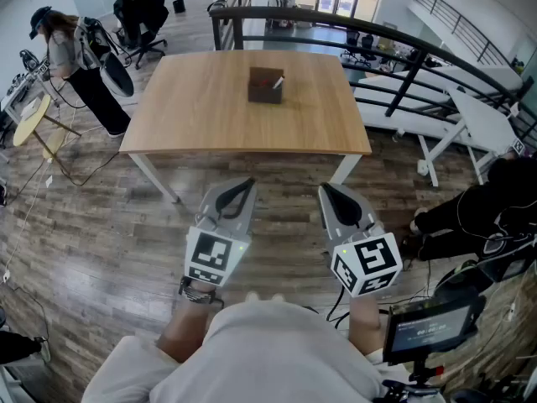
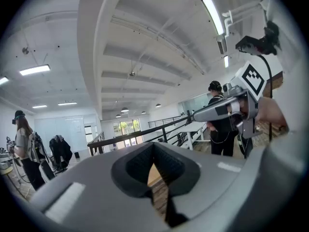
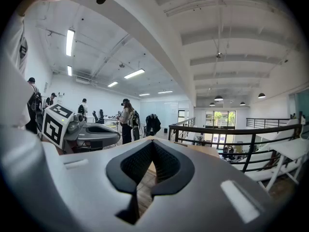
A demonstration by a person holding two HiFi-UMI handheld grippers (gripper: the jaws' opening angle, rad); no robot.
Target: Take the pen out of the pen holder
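**Both tongs clenched and empty, pen in its holder across the surface**

The left tongs (image 1: 237, 193) and the right tongs (image 1: 336, 198) hang side by side close to the person's body, over the wooden floor (image 1: 109, 225). They are short of the near edge of the surface (image 1: 193, 107) and well apart from everything on it. Each one's own view shows its jaws brought together at the tips. Only a narrow slit lies between the dark pads, and floor planks and a bit of the wooden top show through it. Nothing is gripped in either pair. The marker cubes (image 1: 210, 257) sit at the rear of the tongs, nearest the person.

The pen holder (image 1: 266, 86), a small dark brown box, stands upright on the far half of the surface, roughly midway between its left and right edges. The pen (image 1: 278, 81) is inside it, a pale shaft leaning toward the right with its upper end above the rim.

A black railing (image 1: 336, 23) runs behind the surface. A person (image 1: 80, 65) in dark trousers stands off to the far left, near some equipment.
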